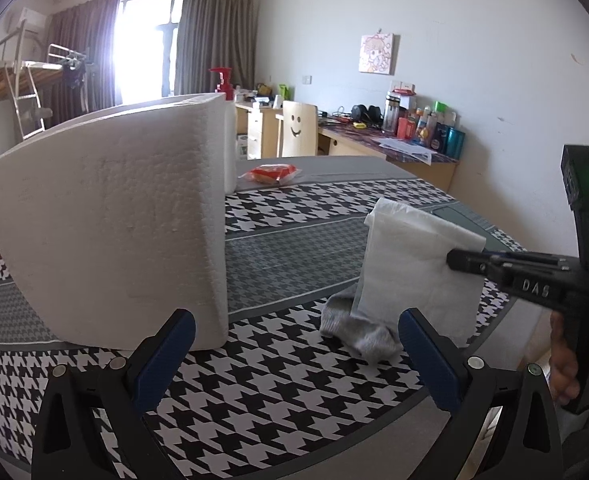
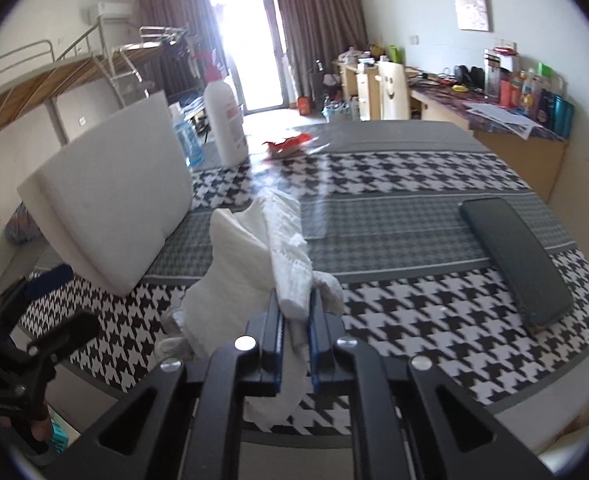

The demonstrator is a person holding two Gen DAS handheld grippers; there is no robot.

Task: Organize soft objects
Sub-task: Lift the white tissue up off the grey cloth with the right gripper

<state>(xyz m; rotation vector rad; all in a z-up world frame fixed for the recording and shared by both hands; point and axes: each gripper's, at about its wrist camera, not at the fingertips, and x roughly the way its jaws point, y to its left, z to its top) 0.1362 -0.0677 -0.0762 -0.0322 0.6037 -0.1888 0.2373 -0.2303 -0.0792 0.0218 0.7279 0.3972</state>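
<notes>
My right gripper (image 2: pixel 294 312) is shut on a white cloth (image 2: pixel 254 256) and holds it up above the houndstooth tablecloth (image 2: pixel 414 320). In the left wrist view the same cloth (image 1: pixel 410 264) hangs from the right gripper (image 1: pixel 454 260), its lower edge over a grey sock (image 1: pixel 358 328) lying on the tablecloth (image 1: pixel 254 392). My left gripper (image 1: pixel 296 344) is open and empty, low over the table, with the sock just ahead of its right finger. A white foam box (image 1: pixel 114 220) stands at the left; it also shows in the right wrist view (image 2: pixel 110 200).
A white bottle (image 2: pixel 226 120) and a red snack packet (image 2: pixel 290 144) sit at the table's far side. A dark flat pad (image 2: pixel 514 256) lies at the right. A desk with clutter (image 1: pixel 410 132) and a chair (image 1: pixel 300 128) stand beyond the table.
</notes>
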